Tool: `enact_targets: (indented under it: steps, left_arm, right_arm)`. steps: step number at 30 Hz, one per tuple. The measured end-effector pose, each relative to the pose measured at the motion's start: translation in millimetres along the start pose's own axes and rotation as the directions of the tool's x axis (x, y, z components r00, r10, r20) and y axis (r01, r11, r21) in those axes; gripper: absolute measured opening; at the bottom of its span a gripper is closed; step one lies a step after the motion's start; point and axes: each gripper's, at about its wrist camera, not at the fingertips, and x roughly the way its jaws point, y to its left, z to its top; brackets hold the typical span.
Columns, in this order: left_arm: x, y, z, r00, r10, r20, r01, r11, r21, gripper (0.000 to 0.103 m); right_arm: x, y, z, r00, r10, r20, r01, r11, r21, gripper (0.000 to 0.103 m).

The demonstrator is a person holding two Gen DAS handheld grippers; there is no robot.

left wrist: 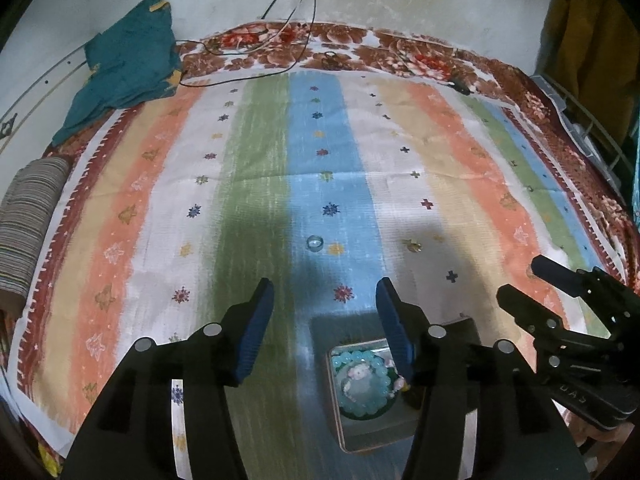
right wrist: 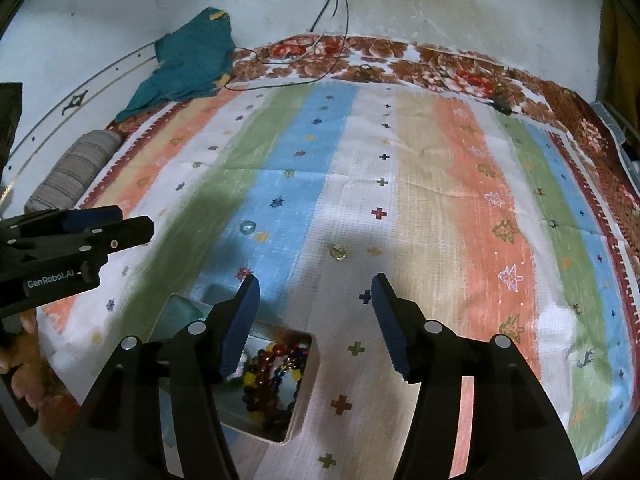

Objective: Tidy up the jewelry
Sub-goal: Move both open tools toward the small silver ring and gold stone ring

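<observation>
A wide striped cloth [left wrist: 280, 152] is spread under both grippers, with a teal garment [left wrist: 128, 60] and a rolled striped bundle [left wrist: 32, 216] lying far ahead and to the left of them.

Close beneath the grippers a shallow box is seen. Its left compartment [left wrist: 372, 432], just below the right finger of the left gripper [left wrist: 324, 320], is filled by a pale blue beaded bracelet [left wrist: 364, 380] coiled around a small figure. Its right compartment [right wrist: 308, 380], under the left finger of the right gripper [right wrist: 314, 320], holds a heap of dark red, yellow and mixed beads [right wrist: 268, 376].

Both grippers are held open with nothing between the fingers.

Two loose pieces are left on the cloth ahead. A small clear ring-like piece [left wrist: 315, 243] lies straight ahead of the left gripper, almost on its centre line. A small gold-coloured piece [right wrist: 338, 251] lies ahead of the right gripper, a little left of its centre line (its exact form cannot be told at this size). Neither shows a clear long axis, so the approach angle probably matters little. Each piece is judged nearer to its own gripper, so a forward and downward reach is called for.
</observation>
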Motion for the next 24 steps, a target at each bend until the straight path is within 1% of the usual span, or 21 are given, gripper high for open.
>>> enact_targets:
  steps: [4, 6, 9, 13, 16, 24]
  left_arm:
    - [6.9, 3.1, 4.1, 1.000, 0.022, -0.009, -0.022, 1.000, -0.003, 0.056]
    - [10.5, 4.5, 6.5, 1.000, 0.026, -0.013, -0.026, 1.000, 0.001, 0.058]
    - [16.4, 7.3, 10.8, 0.999, 0.032, -0.021, -0.032, 0.999, -0.003, 0.058]
    - [28.2, 11.6, 18.3, 0.998, 0.037, -0.042, -0.037, 0.999, -0.012, 0.059]
    - [35.3, 15.2, 23.4, 0.998, 0.018, -0.057, -0.020, 0.999, -0.029, 0.059]
    - [56.5, 11.1, 33.0, 0.996, 0.016, -0.087, -0.018, 1.000, -0.017, 0.059]
  right_arm:
    - [2.8, -1.3, 5.3, 1.000, 0.001, 0.003, -0.001, 1.000, 0.012, 0.060]
    - [4.9, -1.7, 8.2, 1.000, -0.014, 0.014, 0.013, 1.000, 0.014, 0.060]
    - [11.9, -4.2, 11.9, 1.000, -0.024, 0.012, 0.023, 0.999, 0.022, 0.060]
    - [28.5, -10.9, 14.8, 0.999, -0.039, -0.018, 0.040, 0.999, 0.033, 0.060]
    - [37.4, -13.6, 17.5, 0.998, -0.040, -0.041, 0.041, 0.999, 0.034, 0.060]
    - [59.7, -17.5, 19.9, 0.996, -0.017, -0.093, 0.022, 0.998, 0.055, 0.060]
